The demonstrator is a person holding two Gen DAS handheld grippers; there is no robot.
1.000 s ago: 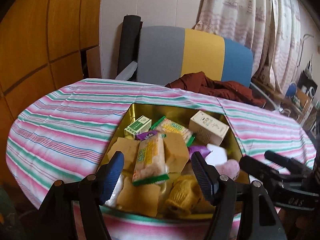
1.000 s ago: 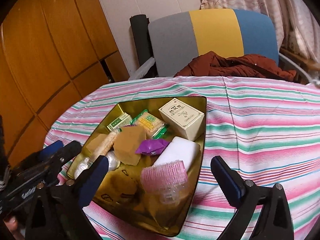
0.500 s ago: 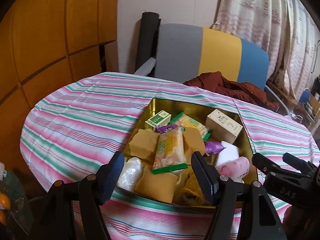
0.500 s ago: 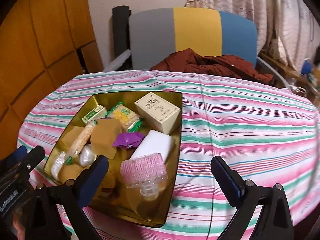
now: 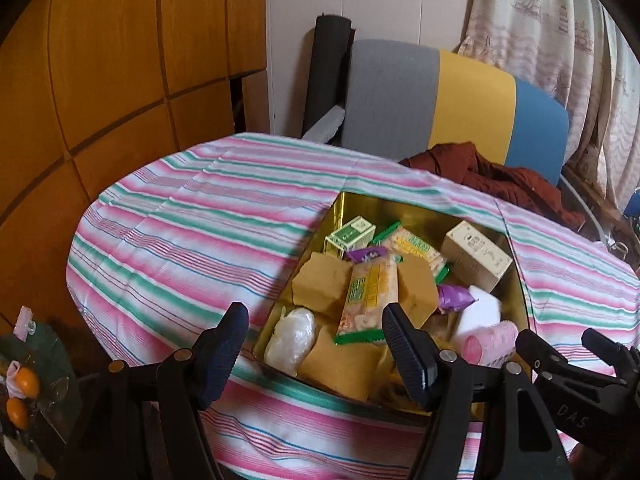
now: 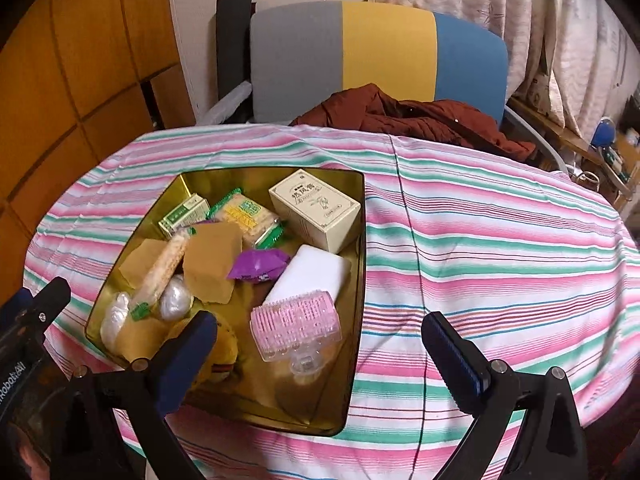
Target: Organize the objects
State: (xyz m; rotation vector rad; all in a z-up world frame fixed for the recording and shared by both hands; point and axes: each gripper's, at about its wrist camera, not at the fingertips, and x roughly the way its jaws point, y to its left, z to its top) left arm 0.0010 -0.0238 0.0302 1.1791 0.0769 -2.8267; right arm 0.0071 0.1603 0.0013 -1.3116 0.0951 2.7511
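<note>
Striped cloth in pink, green and white covers the table [image 6: 500, 240]. A gold tin [image 6: 358, 280] sits on it, to the left of centre in the right wrist view, filled with small items. The cream box [image 6: 316, 210] lies in the tin's far right corner. The white block [image 6: 310, 272] lies nearer, and the pink roller [image 6: 296, 326] touches its near end.

The right gripper [image 6: 320, 354] hangs above the tin's near right corner with its jaws wide apart and empty; the roller lies between and just beyond its fingers. The left gripper [image 5: 314, 348] hangs over the tin's near left edge, jaws wide apart, gripping nothing.
</note>
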